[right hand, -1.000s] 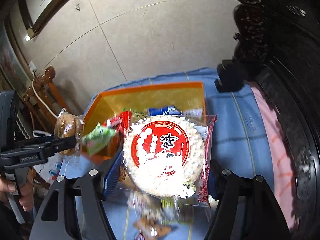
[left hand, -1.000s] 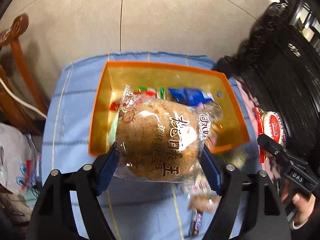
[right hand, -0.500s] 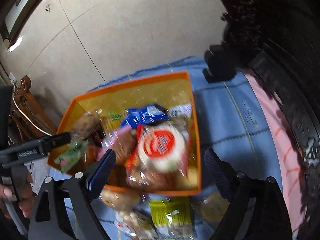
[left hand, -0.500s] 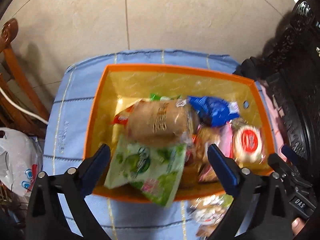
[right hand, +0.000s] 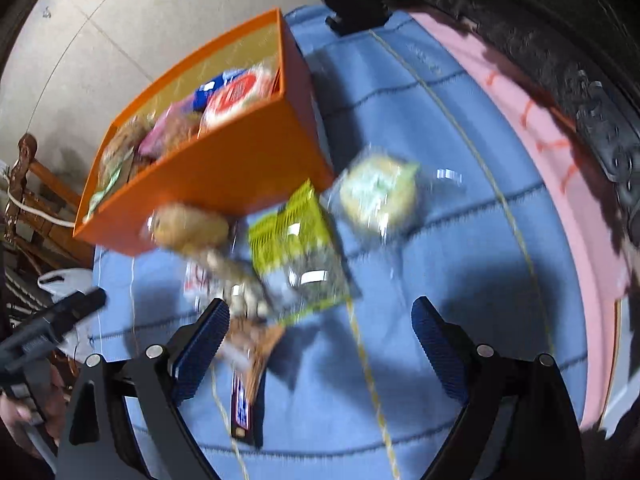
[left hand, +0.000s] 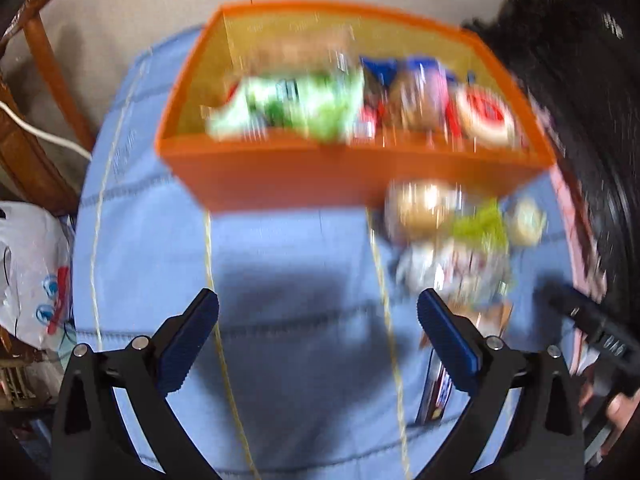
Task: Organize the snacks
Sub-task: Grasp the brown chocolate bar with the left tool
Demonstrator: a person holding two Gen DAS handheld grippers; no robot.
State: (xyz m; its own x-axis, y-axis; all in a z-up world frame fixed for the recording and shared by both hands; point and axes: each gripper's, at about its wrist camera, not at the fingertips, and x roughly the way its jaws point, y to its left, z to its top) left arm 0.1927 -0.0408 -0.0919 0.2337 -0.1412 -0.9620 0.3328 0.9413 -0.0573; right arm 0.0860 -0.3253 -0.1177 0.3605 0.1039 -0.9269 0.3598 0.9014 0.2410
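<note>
Your setting: a home room, with tiled floor, carved dark wooden furniture, blue quilted cushion, wooden chair.

1. Left gripper – glossy black plastic arms, kinda Y-shaped, with ribbed blue pads on the inner faces.
2. Round silver screws along the arms.
3. Right gripper – same black frame, same ribbed blue pads, same silver screws.
</note>
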